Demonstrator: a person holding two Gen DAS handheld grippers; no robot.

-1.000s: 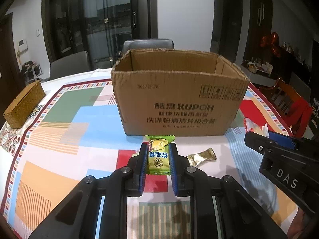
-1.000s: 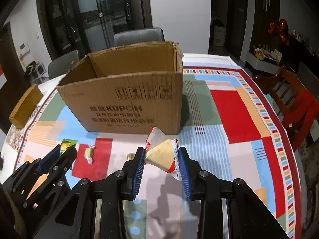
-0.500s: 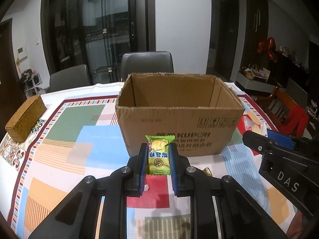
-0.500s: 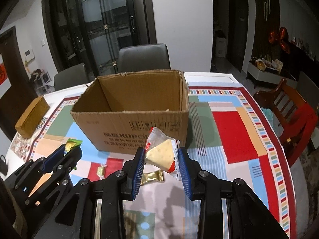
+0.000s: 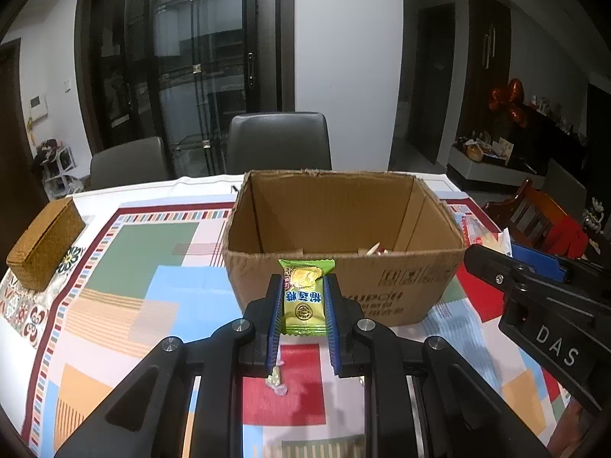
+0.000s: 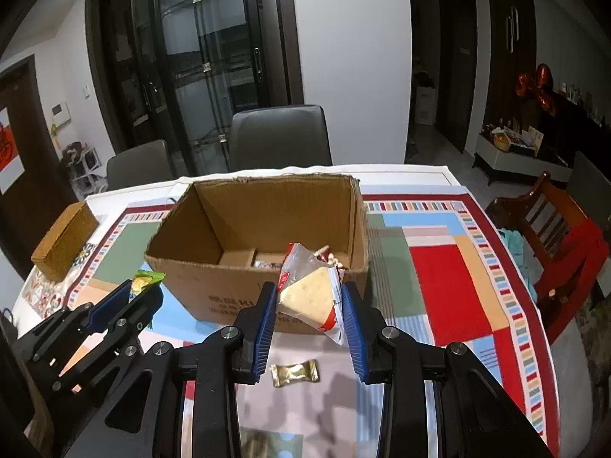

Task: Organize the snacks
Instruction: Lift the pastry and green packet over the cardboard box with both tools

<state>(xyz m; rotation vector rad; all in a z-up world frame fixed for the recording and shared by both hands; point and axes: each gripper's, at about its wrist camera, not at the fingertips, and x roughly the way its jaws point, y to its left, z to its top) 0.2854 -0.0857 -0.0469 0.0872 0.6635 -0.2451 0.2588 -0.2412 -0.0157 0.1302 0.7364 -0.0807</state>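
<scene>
An open cardboard box (image 5: 343, 286) (image 6: 214, 290) stands mid-table with a few snacks lying on its floor. My left gripper (image 5: 303, 286) is shut on a green candy packet (image 5: 304, 299), held above the table just in front of the box's near wall. My right gripper (image 6: 309, 294) is shut on a clear, red-edged packet with a pale triangular cracker (image 6: 309, 295), also raised before the box's near wall. The left gripper (image 6: 143, 294) shows at the lower left of the right wrist view. A gold-wrapped candy (image 6: 294, 372) and a small pale candy (image 5: 277, 379) lie on the tablecloth.
A woven brown box (image 5: 44, 244) (image 6: 63, 246) sits at the table's left edge. Dark chairs (image 5: 278, 141) stand behind the table, and a wooden chair with red cloth (image 6: 561, 244) is at the right. The patterned tablecloth (image 6: 446, 286) covers the table.
Both grippers have risen with their packets still held. The box's inside, hidden a second ago, is now seen from above, and the loose candies on the cloth lie further below.
</scene>
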